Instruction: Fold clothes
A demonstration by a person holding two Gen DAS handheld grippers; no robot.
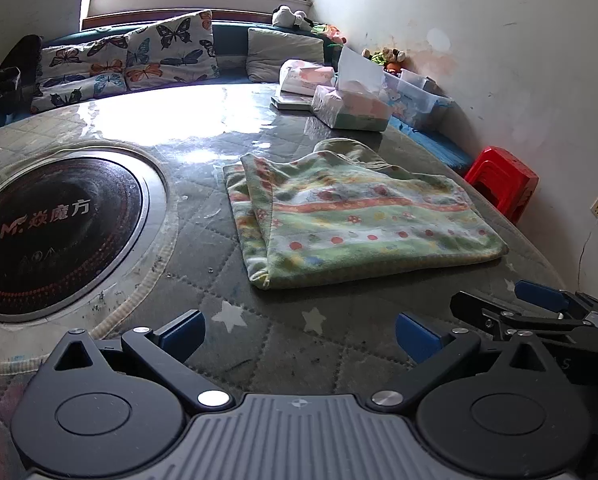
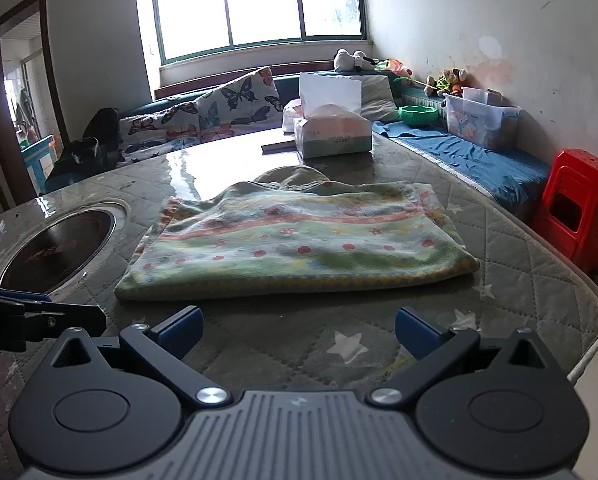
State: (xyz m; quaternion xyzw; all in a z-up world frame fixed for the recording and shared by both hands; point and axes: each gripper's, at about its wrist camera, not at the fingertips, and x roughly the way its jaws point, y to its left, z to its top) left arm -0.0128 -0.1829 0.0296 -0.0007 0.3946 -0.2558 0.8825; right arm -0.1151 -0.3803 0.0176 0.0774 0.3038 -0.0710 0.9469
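A green, striped and dotted garment (image 1: 355, 216) lies folded flat on the quilted table cover (image 1: 283, 344); it also shows in the right wrist view (image 2: 299, 240). A plain olive part (image 2: 295, 178) sticks out at its far edge. My left gripper (image 1: 299, 334) is open and empty, above the table a short way in front of the garment's near edge. My right gripper (image 2: 299, 332) is open and empty, also just short of the near edge. The right gripper shows in the left wrist view (image 1: 539, 308) at the right. The left gripper shows in the right wrist view (image 2: 39, 316) at the left.
A round inset cooktop (image 1: 55, 232) sits in the table to the left. Tissue boxes (image 1: 351, 104) stand at the far side. A red stool (image 1: 503, 180) stands by the right wall. The table's edge (image 2: 591, 320) runs close on the right. A sofa with butterfly cushions (image 1: 139, 60) is behind.
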